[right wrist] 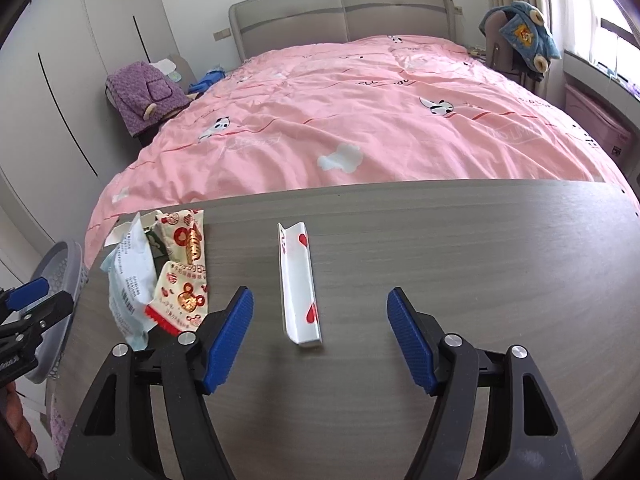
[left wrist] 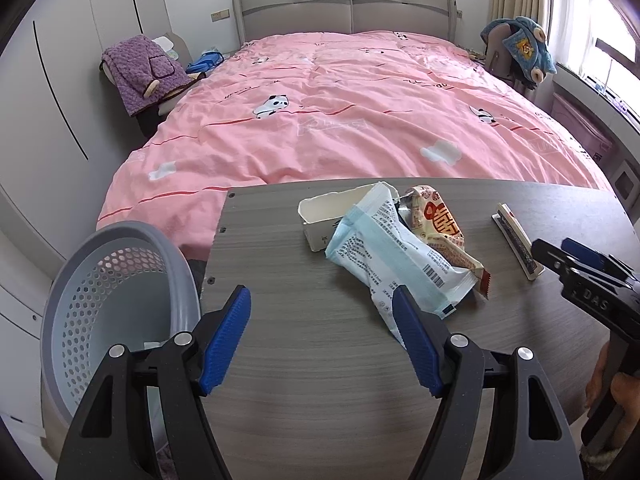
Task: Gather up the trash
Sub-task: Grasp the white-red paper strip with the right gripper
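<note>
So there's a grey wood-grain table [left wrist: 320,360] pushed up against the foot of a bed with a pink panda duvet [left wrist: 340,120], and the trash is all sitting on the far half of that table.

Left gripper [left wrist: 322,300] hangs over the near part of the table with its blue pads spread apart and nothing between them, just bare tabletop. Its right pad overlaps the near end of a pale blue and white plastic packet [left wrist: 384,256] in the picture, but I can't tell if it's actually touching. That packet lies partly over a red and cream snack wrapper [left wrist: 440,228], and a small white open box [left wrist: 332,216] sits just behind it on the left. Off the table's left edge stands a grey perforated wastebasket [left wrist: 116,300], near the left gripper.

Right gripper [right wrist: 320,300] is also wide open, pads not pressing on anything. A long narrow white tray with red hearts [right wrist: 298,284] lies on the table between the two fingers, running near to far, closer to the left pad, and clear of both. The wrapper pile is well to its left from this view.

Further back there's a purple fuzzy garment [left wrist: 144,72] on a chair left of the bed, and a blue one [left wrist: 520,48] draped on the right.
</note>
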Tool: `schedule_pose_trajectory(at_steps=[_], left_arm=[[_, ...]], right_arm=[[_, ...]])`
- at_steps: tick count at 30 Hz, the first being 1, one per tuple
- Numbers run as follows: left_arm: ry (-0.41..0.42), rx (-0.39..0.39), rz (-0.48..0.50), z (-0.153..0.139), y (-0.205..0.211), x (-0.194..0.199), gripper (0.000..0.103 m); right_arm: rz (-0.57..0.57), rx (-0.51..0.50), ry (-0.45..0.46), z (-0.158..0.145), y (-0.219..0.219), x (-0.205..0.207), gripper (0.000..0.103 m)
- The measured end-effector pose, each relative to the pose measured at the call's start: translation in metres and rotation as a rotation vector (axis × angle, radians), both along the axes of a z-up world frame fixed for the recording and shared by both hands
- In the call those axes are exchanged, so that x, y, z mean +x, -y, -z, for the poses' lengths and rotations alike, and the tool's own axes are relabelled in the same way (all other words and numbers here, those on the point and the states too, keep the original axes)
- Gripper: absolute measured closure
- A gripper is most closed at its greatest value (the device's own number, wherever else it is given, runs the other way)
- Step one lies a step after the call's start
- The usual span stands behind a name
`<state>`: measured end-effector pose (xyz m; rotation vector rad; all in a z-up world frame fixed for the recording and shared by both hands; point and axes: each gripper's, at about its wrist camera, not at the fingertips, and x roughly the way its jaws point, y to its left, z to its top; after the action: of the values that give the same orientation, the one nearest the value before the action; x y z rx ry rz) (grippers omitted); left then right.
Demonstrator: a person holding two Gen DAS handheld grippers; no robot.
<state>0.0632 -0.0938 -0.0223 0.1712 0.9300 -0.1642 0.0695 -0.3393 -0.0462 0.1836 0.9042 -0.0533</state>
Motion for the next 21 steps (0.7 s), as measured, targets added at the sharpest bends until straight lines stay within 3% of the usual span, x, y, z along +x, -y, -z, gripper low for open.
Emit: schedule_pose_trajectory(at_steps=[13, 21], left_arm=[[-0.016, -0.008, 0.003, 0.005, 0.006, 0.001, 0.033], [-0.021, -0.015, 0.002, 0.006, 0.003, 0.0, 0.033]], right_arm=[[-0.037, -0.105, -0.033, 0.014, -0.016, 0.018, 0.046], [-0.039, -0.119, -0.038, 0.017, -0.02, 0.021, 0.077]])
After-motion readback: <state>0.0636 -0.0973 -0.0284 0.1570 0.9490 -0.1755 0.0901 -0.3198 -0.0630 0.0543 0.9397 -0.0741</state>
